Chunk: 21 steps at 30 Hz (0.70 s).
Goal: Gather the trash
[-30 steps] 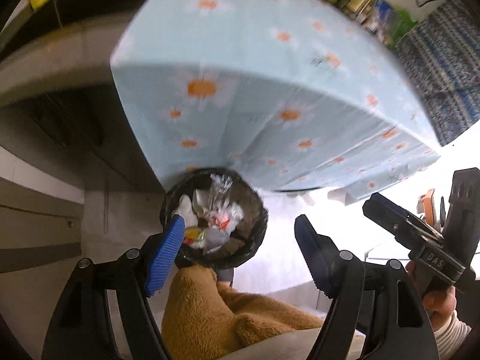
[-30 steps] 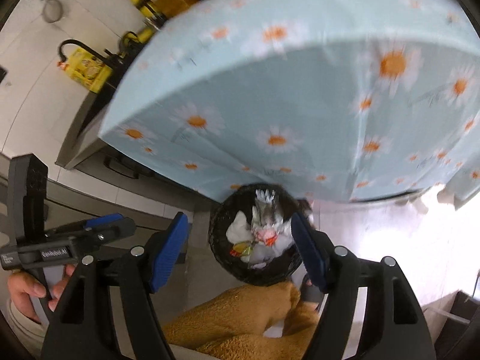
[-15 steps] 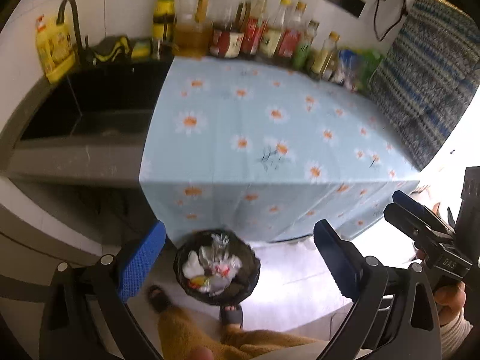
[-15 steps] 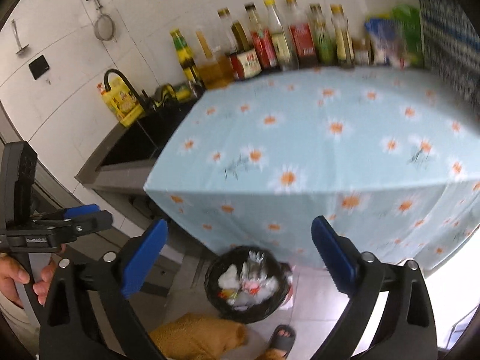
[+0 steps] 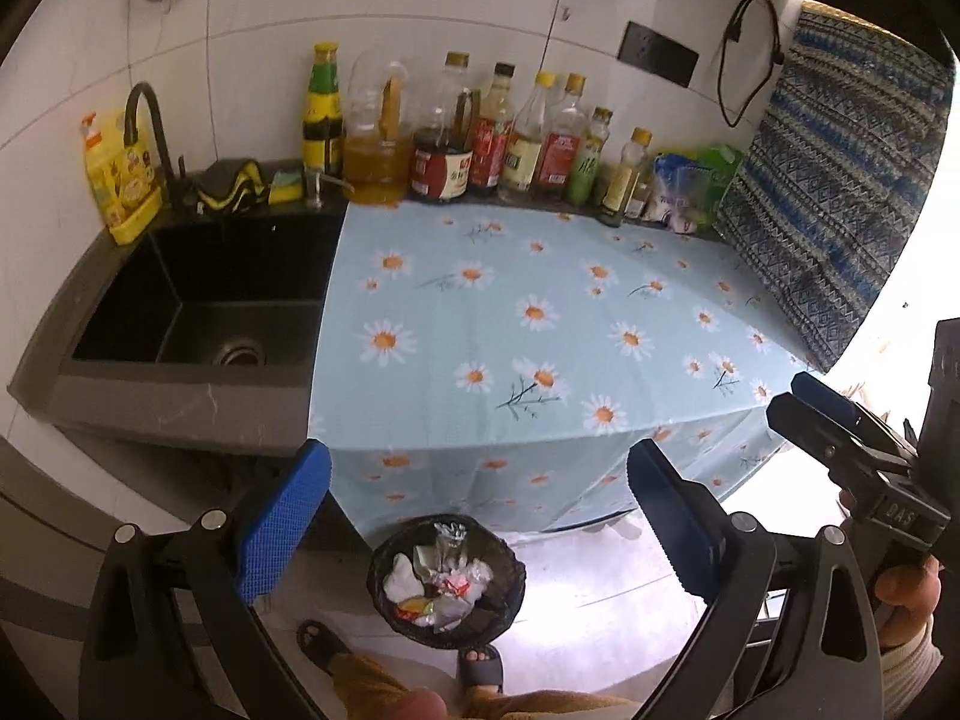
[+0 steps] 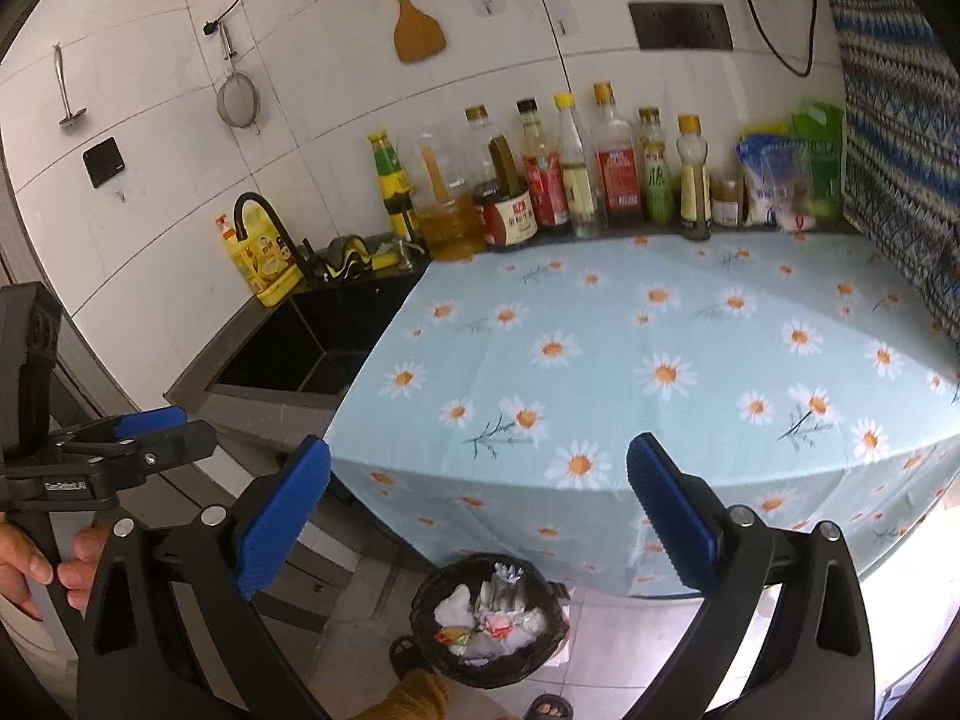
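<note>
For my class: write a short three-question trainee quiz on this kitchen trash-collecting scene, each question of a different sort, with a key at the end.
1. True or false: the left gripper holds a piece of trash.
2. Where does the trash bin stand? A) in the sink B) on the floor by the front edge of the daisy tablecloth C) on the counter among the bottles
3. Fill in: the bin holds crumpled wrappers and is lined with a ____ bag.

Key: 1 false, both it and the right gripper are open and hold nothing; 2 B; 3 black.

Sauce bottles behind daisy tablecloth, beside sink.
</note>
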Tool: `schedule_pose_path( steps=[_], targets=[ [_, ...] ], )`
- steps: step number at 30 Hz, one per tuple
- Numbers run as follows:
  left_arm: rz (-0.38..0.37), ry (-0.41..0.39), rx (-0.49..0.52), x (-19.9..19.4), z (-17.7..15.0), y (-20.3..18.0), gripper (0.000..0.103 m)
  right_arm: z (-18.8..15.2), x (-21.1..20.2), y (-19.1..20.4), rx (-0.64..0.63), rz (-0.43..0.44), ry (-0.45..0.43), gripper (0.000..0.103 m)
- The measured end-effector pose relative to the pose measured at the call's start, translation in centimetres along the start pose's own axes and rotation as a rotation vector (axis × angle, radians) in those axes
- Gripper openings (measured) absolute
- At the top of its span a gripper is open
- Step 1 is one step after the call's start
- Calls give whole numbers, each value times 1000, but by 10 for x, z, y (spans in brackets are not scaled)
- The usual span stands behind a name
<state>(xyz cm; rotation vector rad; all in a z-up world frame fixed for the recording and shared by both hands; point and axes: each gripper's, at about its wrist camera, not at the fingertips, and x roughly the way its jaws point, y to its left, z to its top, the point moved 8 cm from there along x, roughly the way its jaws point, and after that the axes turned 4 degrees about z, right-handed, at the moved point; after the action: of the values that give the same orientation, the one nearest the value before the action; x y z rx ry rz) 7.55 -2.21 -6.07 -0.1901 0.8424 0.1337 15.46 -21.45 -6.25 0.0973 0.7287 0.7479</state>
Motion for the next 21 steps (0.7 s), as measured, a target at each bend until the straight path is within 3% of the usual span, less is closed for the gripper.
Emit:
schedule_pose_path(
  steps=[21],
  targets=[
    [-24, -18, 1, -7, 13, -16, 96, 9, -12, -5, -16, -25, 23, 98]
  ],
)
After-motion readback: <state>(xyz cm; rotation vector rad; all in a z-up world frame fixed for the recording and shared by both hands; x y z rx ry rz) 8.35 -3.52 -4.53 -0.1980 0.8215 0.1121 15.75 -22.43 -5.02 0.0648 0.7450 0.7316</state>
